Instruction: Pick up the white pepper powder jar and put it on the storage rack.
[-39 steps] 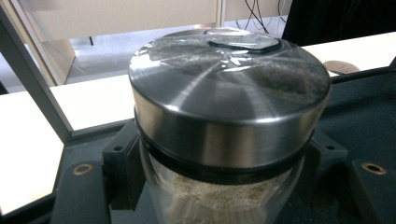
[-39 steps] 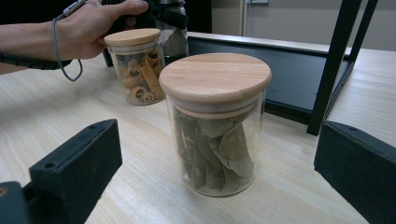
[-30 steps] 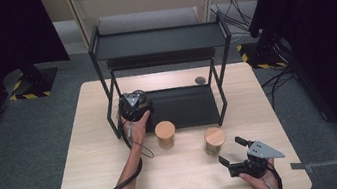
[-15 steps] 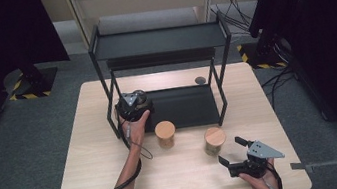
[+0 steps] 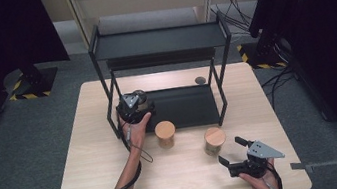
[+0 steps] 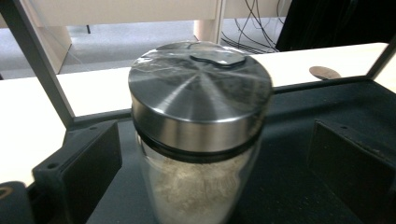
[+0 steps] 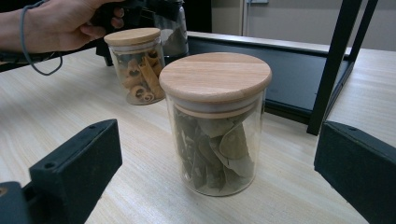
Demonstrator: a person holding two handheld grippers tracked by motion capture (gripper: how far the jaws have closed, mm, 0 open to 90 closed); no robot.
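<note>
A glass jar of pale powder with a steel lid (image 6: 201,98) stands on the left end of the black rack's lower shelf (image 6: 289,186). My left gripper (image 6: 215,140) is open around it, both jaws a little off the glass. From above, the left gripper (image 5: 136,102) covers most of that jar (image 5: 140,95). A wooden-lidded jar of bay leaves (image 7: 215,121) stands on the table in front of my open right gripper (image 7: 219,140). In the high view the right gripper (image 5: 231,150) sits just short of this jar (image 5: 214,140). A cinnamon jar (image 5: 165,133) stands to its left.
The black two-tier rack (image 5: 158,40) stands at the table's back, its posts beside the left gripper. A small dark disc (image 5: 200,80) lies on the table behind the rack. The table's front left (image 5: 99,185) is bare wood. A cable trails along the left forearm.
Hardly anything differs; the left gripper has shifted very slightly at the steel-lidded jar. The right gripper and both wooden-lidded jars have stayed put.
</note>
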